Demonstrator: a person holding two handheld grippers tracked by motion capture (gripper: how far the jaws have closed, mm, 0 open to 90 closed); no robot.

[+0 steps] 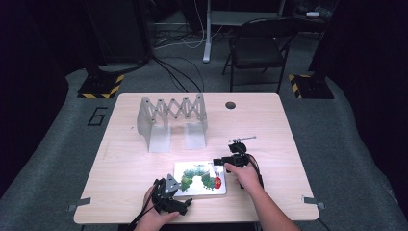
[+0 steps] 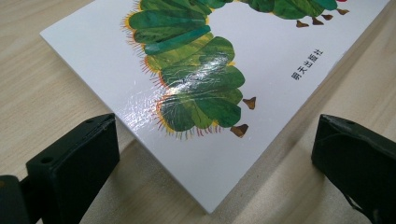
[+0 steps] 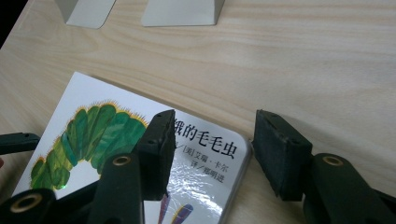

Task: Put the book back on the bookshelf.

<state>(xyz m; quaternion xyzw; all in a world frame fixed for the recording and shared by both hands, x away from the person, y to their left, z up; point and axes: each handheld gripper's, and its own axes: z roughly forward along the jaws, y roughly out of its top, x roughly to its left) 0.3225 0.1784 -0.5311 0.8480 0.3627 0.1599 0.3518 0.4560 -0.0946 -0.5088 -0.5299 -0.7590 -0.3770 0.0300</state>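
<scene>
Now, book (image 1: 199, 179): lies flat near the table's (image 1: 120, 159) front edge, long axis left to right, caterpillar's red head at right.
Left gripper (image 1: 185, 204): jaws wide apart at the near left corner, gripping nothing.
Right gripper (image 1: 216, 161): jaws parted astride the far right corner, not pressing.
Room: bare wood up to the rack (image 1: 172, 118).
Right gripper view: title print (image 3: 205, 140).

We see the picture book (image 2: 210, 70) cut off by the top edge in the left gripper view; in the right gripper view, a black jaw hides part of its title.
</scene>
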